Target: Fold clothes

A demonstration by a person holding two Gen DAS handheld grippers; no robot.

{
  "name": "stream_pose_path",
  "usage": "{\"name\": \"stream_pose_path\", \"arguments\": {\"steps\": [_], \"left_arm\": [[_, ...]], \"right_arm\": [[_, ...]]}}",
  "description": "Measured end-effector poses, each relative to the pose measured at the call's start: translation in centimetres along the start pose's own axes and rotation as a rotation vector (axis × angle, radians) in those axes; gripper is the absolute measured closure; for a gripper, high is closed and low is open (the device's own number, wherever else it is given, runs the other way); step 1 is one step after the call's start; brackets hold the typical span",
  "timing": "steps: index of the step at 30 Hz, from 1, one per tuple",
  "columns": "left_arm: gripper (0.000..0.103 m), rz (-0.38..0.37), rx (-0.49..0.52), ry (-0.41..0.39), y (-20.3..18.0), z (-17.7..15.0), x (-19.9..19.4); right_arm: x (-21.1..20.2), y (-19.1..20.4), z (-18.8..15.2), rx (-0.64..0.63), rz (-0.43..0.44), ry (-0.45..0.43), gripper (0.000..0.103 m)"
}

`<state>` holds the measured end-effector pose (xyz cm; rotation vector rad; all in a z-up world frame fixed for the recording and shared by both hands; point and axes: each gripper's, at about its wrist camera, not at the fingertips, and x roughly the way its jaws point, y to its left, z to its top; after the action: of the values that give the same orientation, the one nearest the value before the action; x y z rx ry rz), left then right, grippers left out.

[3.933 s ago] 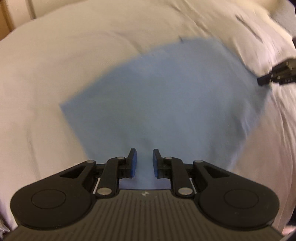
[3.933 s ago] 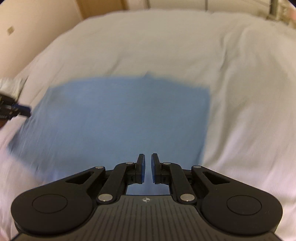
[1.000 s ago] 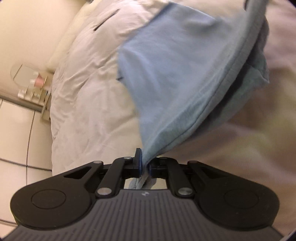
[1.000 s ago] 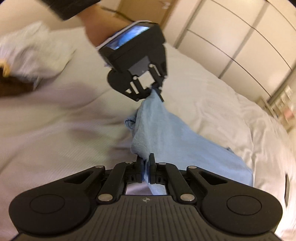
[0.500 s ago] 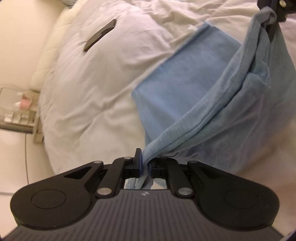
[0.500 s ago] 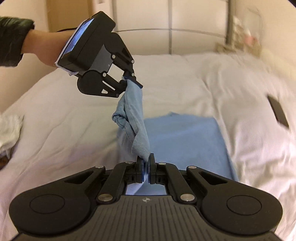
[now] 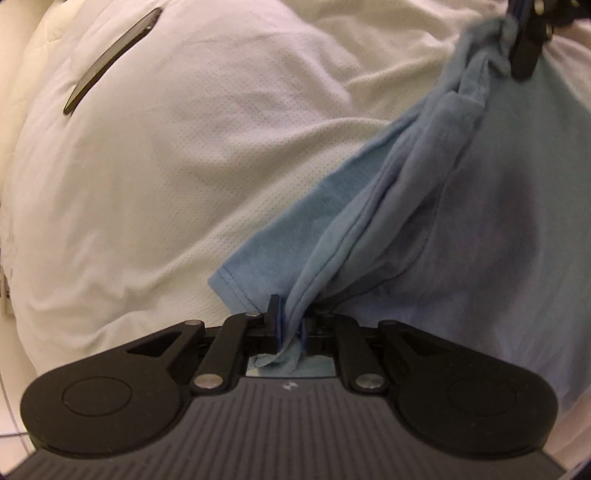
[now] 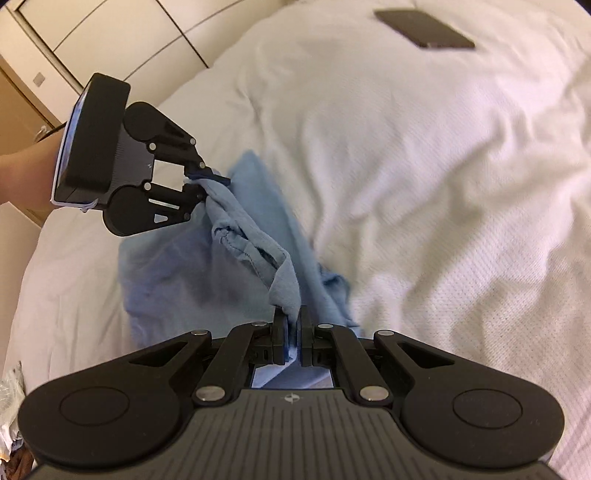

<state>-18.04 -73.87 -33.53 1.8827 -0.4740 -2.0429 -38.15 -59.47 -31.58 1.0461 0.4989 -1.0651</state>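
Left gripper (image 7: 290,321) and right gripper (image 8: 293,334) each clamp the blue shirt (image 8: 173,273), bunched edge stretched above white bed (image 8: 424,184); dark phone (image 8: 424,29) beyond shirt, cream cabinets (image 8: 110,33) behind.

— How were the black two-finger left tongs (image 8: 207,186) set?
— Clamped tight on a bunched edge of the light blue cotton garment (image 8: 255,251), a bare forearm (image 8: 26,177) behind them.
— And the black right tongs (image 8: 292,332)?
— Pinched on the same edge, well apart from the left.
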Motion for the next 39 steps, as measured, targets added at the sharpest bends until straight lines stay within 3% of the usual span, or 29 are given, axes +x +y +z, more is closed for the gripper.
{"name": "stream_pose_path", "arguments": {"steps": [1,3,7,16,21,24,27,34,39], "left_arm": [[0.077,0.009,-0.023,-0.008,0.3,-0.3,-0.2],[0.064,0.038,-0.069,-0.035,1.1,-1.1,-1.0],[0.064,0.033,-0.225,-0.056,3.2,-3.1,-2.4],[0.063,0.063,-0.649,-0.029,3.9,-7.8,-4.4],[0.061,0.087,-0.853,-0.037,1.5,-10.1,-6.3],[0.061,0.098,-0.964,-0.033,0.3,-11.3,-7.1],[0.062,0.092,-0.995,-0.008,-0.2,-12.3,-6.3],[0.062,0.119,-1.028,0.024,0.0,-14.5,-4.2],[0.063,0.147,-1.051,0.046,0.1,-16.2,-2.7]], "right_arm": [[0.2,-0.4,-0.2,0.012,0.002,0.013,0.094],[0.3,-1.1,-0.4,0.033,0.002,0.031,0.087],[0.1,-1.9,-0.6,0.067,0.005,0.051,0.087],[-0.5,-2.5,0.2,0.071,-0.021,0.07,0.087],[-2.0,-2.0,0.6,0.05,-0.059,0.057,0.081],[-3.2,-0.6,1.1,-0.053,-0.089,0.005,0.081],[-2.9,1.9,1.8,-0.192,-0.07,-0.03,0.081],[4.3,7.6,3.9,-0.538,-0.036,-0.01,0.08],[7.4,7.1,4.2,-0.67,-0.089,0.032,0.081]]}}
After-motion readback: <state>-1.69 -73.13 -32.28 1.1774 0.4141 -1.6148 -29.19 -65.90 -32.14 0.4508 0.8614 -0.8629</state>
